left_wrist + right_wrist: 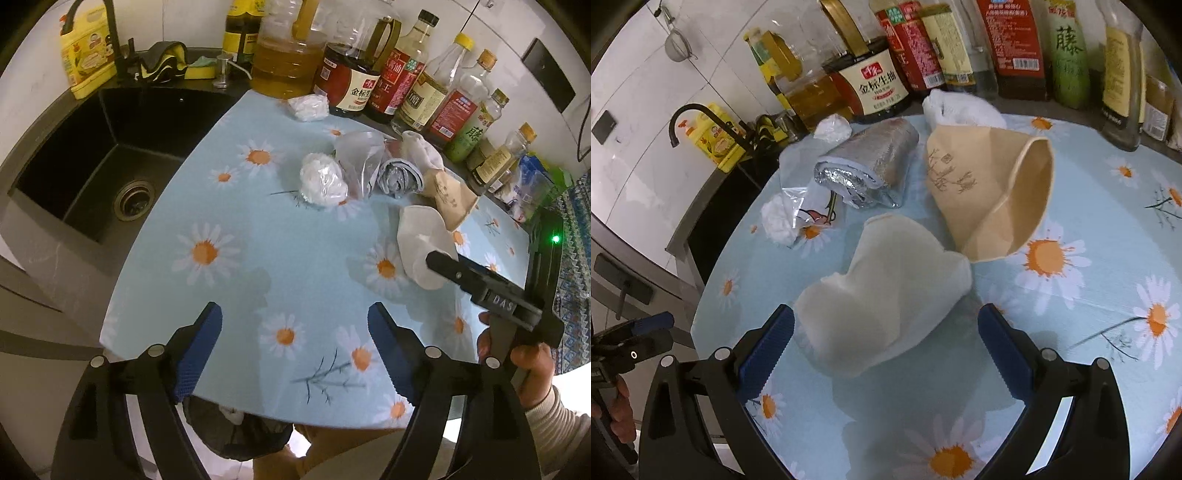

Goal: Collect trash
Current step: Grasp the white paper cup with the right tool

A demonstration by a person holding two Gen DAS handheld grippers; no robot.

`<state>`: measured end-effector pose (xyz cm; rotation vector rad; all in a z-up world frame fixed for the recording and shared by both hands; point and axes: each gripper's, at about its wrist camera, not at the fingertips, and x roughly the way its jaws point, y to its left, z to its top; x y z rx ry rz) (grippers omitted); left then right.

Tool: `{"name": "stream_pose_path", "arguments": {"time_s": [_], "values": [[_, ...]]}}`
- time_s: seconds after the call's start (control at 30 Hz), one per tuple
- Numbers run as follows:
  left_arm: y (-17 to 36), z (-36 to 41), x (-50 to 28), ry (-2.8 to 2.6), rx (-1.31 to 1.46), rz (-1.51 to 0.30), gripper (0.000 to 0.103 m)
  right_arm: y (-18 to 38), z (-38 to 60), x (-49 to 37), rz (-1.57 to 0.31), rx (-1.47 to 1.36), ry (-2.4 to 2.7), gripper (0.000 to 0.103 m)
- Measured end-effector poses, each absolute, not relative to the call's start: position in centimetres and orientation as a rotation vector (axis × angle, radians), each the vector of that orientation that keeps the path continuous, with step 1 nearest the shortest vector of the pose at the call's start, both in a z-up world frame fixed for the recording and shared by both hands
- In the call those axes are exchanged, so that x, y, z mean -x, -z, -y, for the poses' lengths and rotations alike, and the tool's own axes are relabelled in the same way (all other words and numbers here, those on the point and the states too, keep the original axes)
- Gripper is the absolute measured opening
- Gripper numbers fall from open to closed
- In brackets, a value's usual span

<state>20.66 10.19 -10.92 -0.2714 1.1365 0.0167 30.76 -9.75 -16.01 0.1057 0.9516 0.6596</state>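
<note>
My right gripper (886, 317) is open over the daisy tablecloth (1089, 295). The near end of a crushed white paper cup (886, 284) lies between its blue pads, which do not press on it. Behind the cup lie a tan paper cup (997, 192) on its side, a foil roll (871, 162) and a clear plastic bag with a white wad (786, 214). My left gripper (295, 314) is open near the table's front edge with only cloth between its fingers. In the left wrist view a black finger (454, 271) of the right gripper overlaps the white cup (424, 236).
A row of sauce and oil bottles (369, 74) lines the back wall. A small white wad (308, 107) sits in front of them. A black sink (92, 155) with a tap is to the left. A dark trash bag (240, 432) hangs below the table's front edge.
</note>
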Motion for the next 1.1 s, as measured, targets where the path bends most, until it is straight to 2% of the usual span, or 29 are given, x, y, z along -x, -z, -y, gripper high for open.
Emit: {"name": "stream_pose_path", "arguments": {"time_s": [0.57,1.1], "values": [[12.9,-8.7,-23.9,-0.004,0.258,-1.203,0.083,16.1,7.9,-31.8,-0.961,-0.086,-0.606,0.099],[13.0,-8.4,-23.0,0.051,0.245,-1.2,0.083,15.6,14.3,-30.7,-0.953,-0.12,-0.521,0.099]]}}
